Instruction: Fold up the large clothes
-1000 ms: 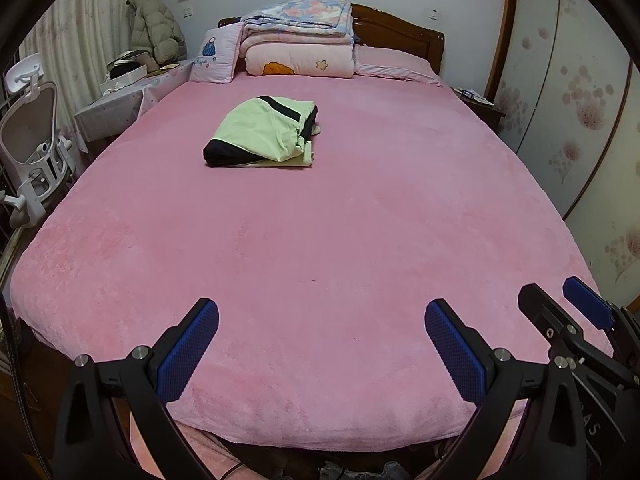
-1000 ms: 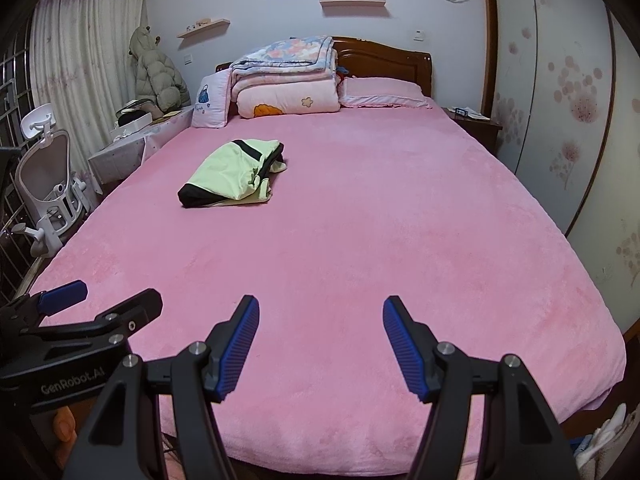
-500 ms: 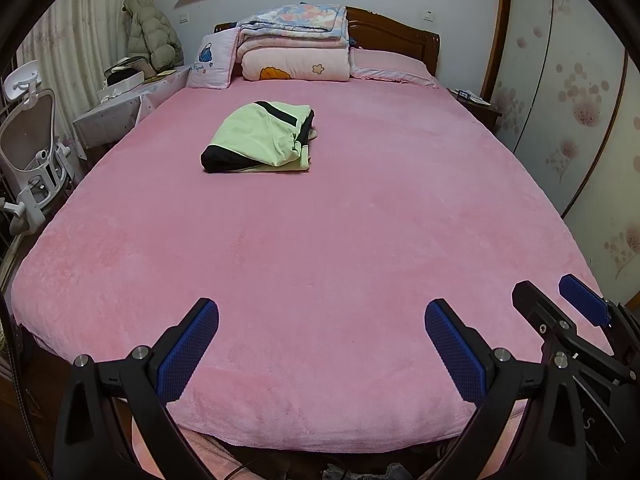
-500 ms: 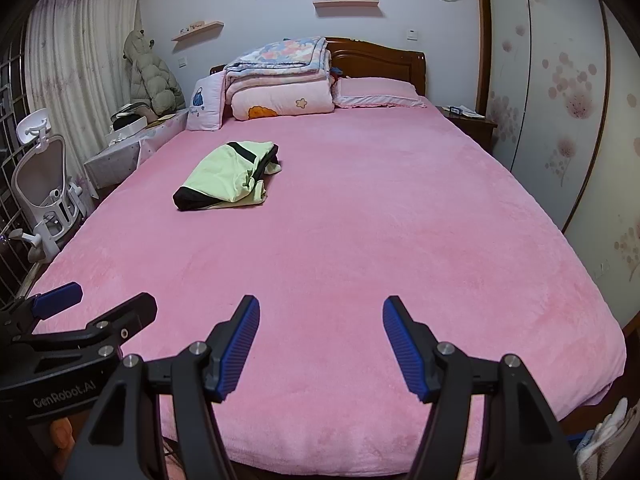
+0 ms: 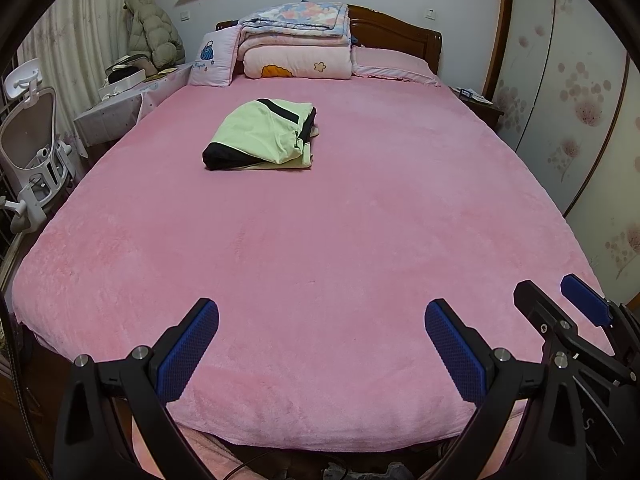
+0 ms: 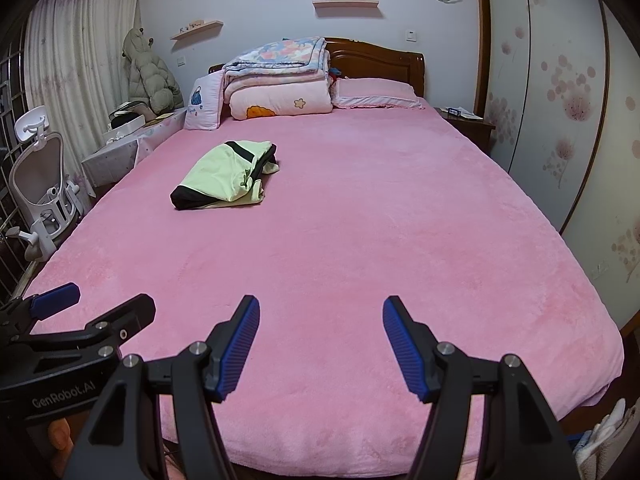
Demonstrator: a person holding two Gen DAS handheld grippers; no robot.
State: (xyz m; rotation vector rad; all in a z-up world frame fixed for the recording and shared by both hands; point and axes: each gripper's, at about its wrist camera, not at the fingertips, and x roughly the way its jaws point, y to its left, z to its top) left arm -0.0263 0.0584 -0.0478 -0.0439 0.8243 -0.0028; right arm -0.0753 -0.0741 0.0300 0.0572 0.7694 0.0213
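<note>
A light green garment with black trim lies folded in a bundle on the pink bed, towards the far left; it also shows in the right wrist view. My left gripper is open and empty above the bed's near edge, far from the garment. My right gripper is open and empty beside it, also over the near edge. The right gripper shows at the right of the left wrist view, and the left gripper shows at the left of the right wrist view.
Folded quilts and pillows are stacked at the wooden headboard. A cluttered side table and a white office chair stand left of the bed. A nightstand and wardrobe doors are on the right.
Both grippers stay open and empty. Both views have tilted down slightly, so the bed and garment sit a little lower in frame.
</note>
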